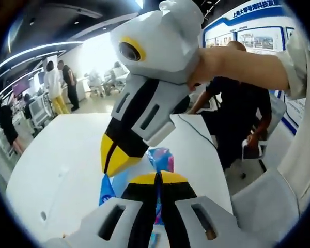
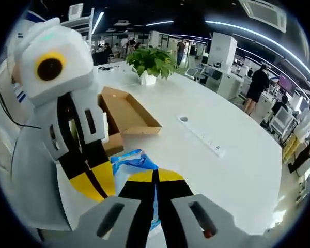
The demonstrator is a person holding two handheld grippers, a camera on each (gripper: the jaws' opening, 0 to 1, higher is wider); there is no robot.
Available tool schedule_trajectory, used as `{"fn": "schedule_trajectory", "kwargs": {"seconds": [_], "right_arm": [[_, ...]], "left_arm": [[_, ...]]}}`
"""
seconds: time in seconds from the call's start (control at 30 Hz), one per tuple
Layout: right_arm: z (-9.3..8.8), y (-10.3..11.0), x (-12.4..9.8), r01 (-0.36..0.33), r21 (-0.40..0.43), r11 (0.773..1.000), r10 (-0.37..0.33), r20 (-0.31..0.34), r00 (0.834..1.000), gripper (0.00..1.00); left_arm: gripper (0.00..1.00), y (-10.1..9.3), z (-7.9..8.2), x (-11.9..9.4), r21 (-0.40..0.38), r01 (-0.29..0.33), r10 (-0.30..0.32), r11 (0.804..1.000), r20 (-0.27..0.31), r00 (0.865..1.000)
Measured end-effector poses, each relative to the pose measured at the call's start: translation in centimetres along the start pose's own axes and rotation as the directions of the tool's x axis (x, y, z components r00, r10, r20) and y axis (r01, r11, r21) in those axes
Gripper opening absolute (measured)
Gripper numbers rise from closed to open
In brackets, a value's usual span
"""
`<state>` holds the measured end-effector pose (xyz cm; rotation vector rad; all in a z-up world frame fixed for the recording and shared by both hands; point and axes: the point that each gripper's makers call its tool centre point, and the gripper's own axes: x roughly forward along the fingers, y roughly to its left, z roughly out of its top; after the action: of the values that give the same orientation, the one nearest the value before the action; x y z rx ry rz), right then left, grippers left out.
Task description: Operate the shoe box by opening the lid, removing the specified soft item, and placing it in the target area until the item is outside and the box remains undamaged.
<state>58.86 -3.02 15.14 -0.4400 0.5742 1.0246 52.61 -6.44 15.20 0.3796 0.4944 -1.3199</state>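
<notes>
Place: open-plan office or tech lab
Furniture: a large white tabletop [image 2: 232, 129] is spreading out, with desks and chairs standing behind
People: staff [image 1: 54, 85] are standing among workstations
Ceiling: strip lights [image 2: 248, 31] are glowing
Decor: plant [image 2: 151, 62]; wall posters [image 1: 248, 36]

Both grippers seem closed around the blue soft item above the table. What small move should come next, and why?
Probably lower the blue soft item onto the bare white table beside the open cardboard box. The left gripper and right gripper both look shut on it, and it already sits outside the box, so only placing remains.
</notes>
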Motion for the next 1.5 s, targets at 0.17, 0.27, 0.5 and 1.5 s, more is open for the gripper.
{"fn": "schedule_trajectory", "kwargs": {"seconds": [0.17, 0.27, 0.5, 1.5], "right_arm": [[-1.8, -1.3, -0.3, 0.002, 0.030, 1.000, -0.001, -0.017, 1.000, 0.00], [-2.6, -1.6, -0.5, -0.002, 0.039, 0.999, 0.003, -0.029, 1.000, 0.00], [-4.6, -3.2, -1.0, 0.001, 0.059, 0.998, 0.003, -0.056, 0.998, 0.00], [-11.2, -6.9, 0.2, -0.020, 0.089, 0.996, 0.034, -0.158, 0.987, 0.00]], "left_arm": [[0.00, 0.1, 0.3, 1.8, -0.002, 0.021, -0.021, 1.000, 0.000, 1.000], [0.00, 0.1, 0.2, 3.0, 0.000, 0.037, -0.037, 0.999, -0.007, 0.999], [0.00, 0.2, 0.4, 5.4, -0.006, 0.062, -0.063, 0.998, -0.007, 0.998], [0.00, 1.9, -1.2, 12.4, -0.056, 0.110, -0.111, 0.992, -0.010, 0.994]]}}
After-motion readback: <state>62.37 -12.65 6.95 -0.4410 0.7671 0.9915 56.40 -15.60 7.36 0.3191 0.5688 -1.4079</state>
